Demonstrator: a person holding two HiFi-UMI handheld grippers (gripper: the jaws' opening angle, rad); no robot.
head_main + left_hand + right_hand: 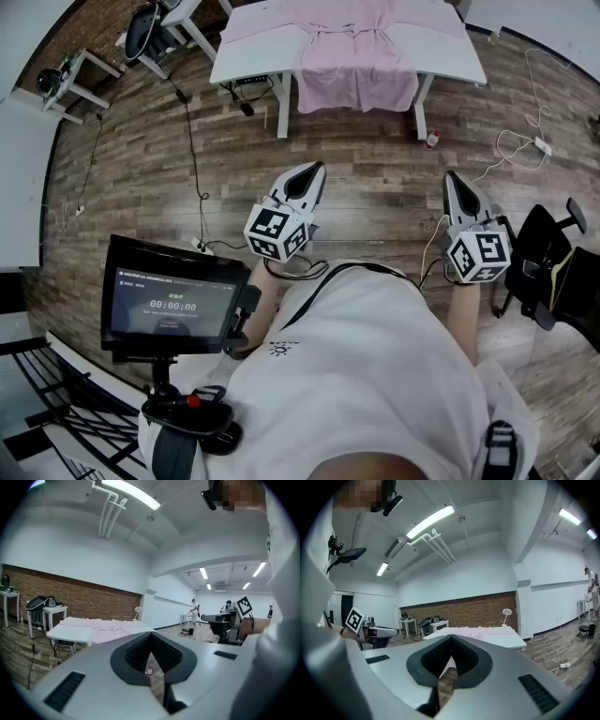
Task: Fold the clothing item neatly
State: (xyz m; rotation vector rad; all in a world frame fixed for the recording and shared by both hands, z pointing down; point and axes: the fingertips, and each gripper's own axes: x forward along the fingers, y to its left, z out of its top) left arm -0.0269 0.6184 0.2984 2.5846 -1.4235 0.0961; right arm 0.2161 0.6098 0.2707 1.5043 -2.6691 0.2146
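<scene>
- Brown wooden plank floor [375, 187] is filling most of the head view.
- Long white rectangular desk [253, 47] is standing at the far side of the floor, in front of a brick wall.
- Pink cloth garment [356, 56] is lying spread across the middle of the desk, its lower part hanging over the desk's near edge between the legs.
- Person in a white shirt [375, 375] is standing well apart from the desk, facing it.
- Black flat monitor on a stand [173, 305] is sitting at the person's left; black office chair [548, 267] is standing at the right.
- Left gripper [314, 171] is hovering over the floor, jaws pressed together, nothing between them.
- Right gripper [453, 180] is hovering beside it, well apart, jaws likewise closed and empty.
- Small bottle with a red cap [432, 141] is standing on the floor just beside the desk's right leg.
</scene>
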